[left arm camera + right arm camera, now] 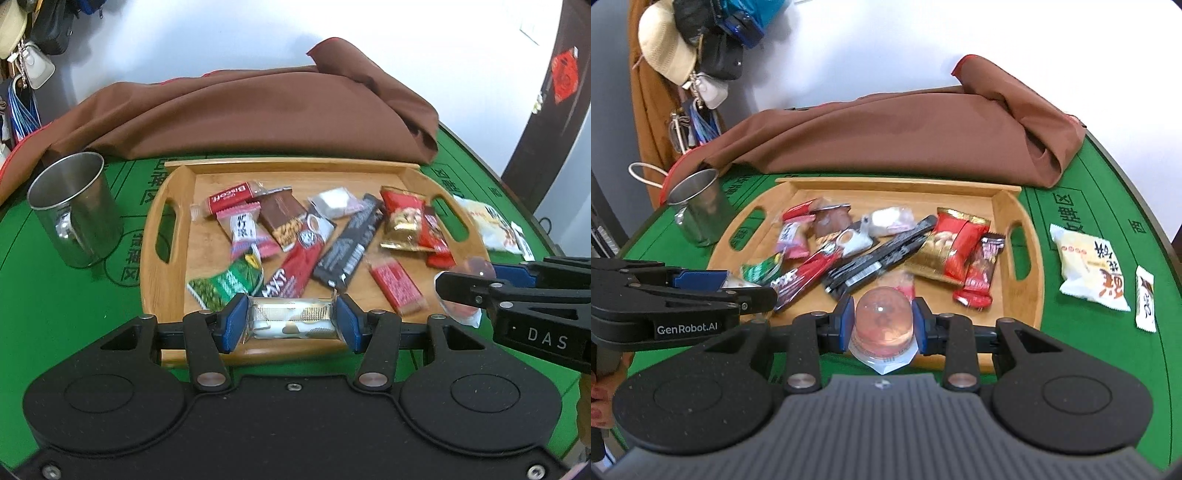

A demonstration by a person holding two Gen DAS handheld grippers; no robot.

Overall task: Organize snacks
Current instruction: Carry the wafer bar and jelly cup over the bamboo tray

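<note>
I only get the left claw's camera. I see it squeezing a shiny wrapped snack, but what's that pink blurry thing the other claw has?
Observer: The right claw is shut on a clear pink jelly cup, dome pointing forward, foil lid toward the camera.
Child: Is it over the tray?
Observer: Yes, it is at the near edge of the wooden tray.
Child: Any snacks left outside the tray? I see one blurry white bag.
Observer: Two. The white bag lies on the green table right of the tray, and a small narrow white packet lies beside it, farther right.
</note>
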